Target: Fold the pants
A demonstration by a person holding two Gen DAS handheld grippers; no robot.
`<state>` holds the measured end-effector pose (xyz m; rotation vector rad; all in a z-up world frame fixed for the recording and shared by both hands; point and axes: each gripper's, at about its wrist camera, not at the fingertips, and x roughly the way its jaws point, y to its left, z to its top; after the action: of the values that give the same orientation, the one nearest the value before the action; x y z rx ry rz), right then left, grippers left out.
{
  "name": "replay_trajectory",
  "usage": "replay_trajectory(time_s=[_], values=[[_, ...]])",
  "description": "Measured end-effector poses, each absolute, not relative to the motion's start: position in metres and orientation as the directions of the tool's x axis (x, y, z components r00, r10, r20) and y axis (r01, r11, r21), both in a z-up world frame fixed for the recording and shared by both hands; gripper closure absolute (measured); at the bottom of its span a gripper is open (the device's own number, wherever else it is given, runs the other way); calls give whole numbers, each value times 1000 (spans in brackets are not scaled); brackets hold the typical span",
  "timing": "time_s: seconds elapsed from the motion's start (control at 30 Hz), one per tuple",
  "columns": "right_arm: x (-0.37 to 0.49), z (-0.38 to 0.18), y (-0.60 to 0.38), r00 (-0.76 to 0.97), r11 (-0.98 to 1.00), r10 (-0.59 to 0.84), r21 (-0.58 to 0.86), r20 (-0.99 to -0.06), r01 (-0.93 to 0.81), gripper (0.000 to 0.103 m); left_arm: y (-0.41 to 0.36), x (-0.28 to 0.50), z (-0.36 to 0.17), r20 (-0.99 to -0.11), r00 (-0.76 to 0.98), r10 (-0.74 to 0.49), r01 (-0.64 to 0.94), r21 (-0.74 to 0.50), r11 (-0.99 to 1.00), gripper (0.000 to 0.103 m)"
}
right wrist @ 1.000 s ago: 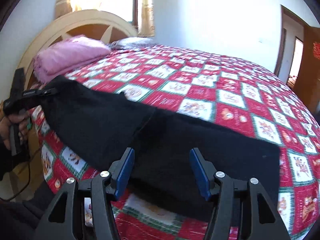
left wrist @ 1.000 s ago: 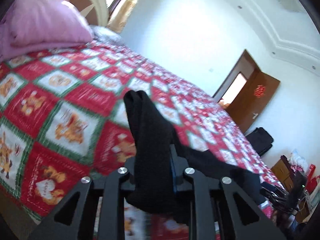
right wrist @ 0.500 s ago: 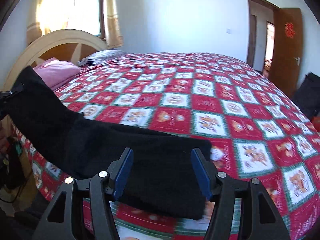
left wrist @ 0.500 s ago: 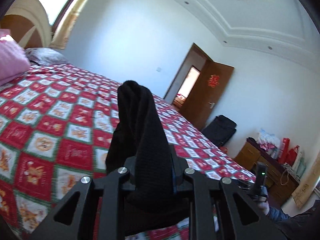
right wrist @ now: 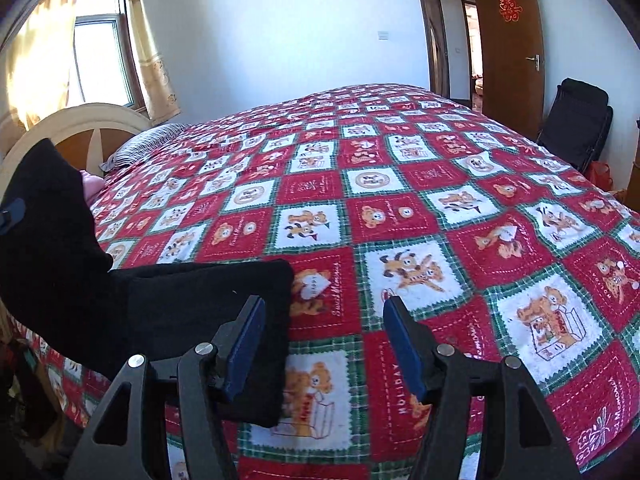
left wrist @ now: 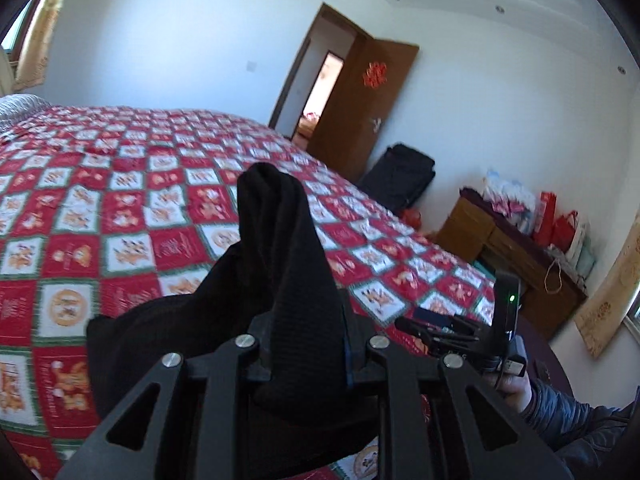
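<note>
Black pants [right wrist: 168, 312] laid on near left part of red patchwork bedspread [right wrist: 440, 208], one end lifted.

Left gripper [left wrist: 306, 344]: jaws pressed together, bunched pants [left wrist: 280, 260] end pinched, held raised above bed.

Right gripper [right wrist: 324, 336]: jaws spread, nothing held; folded edge of pants just beside left finger [right wrist: 244, 344], gap over bare bedspread.

Long axis of pants judged running left-right along near bed edge, from raised end at far left to flat edge by right gripper. Carry of raised end rightward over flat part judged next; left gripper alone placed for it.
</note>
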<state>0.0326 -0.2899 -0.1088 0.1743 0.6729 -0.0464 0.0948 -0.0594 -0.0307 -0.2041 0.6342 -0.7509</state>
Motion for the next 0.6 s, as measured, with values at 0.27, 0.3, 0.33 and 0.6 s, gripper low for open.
replay_trajectory(time_s=[0.27,0.3,0.33,0.6], values=[[39,-118,-297,773,974,36,196,-633,116,39,-140,103,-87,-646,499,-577,590,-235,773,81],[39,-118,-298,774,972,36,201,-632,119,39,-145,103,-92,-658,495,-568,593,-221,774,80],[40,-119,-300,775,970,37,209,-631,124,39,-150,102,-96,-664,498,-558,600,-201,775,80],[45,-130,-310,767,957,39,245,-641,156,39,-167,74,-82,-621,520,-586,672,-127,730,47]])
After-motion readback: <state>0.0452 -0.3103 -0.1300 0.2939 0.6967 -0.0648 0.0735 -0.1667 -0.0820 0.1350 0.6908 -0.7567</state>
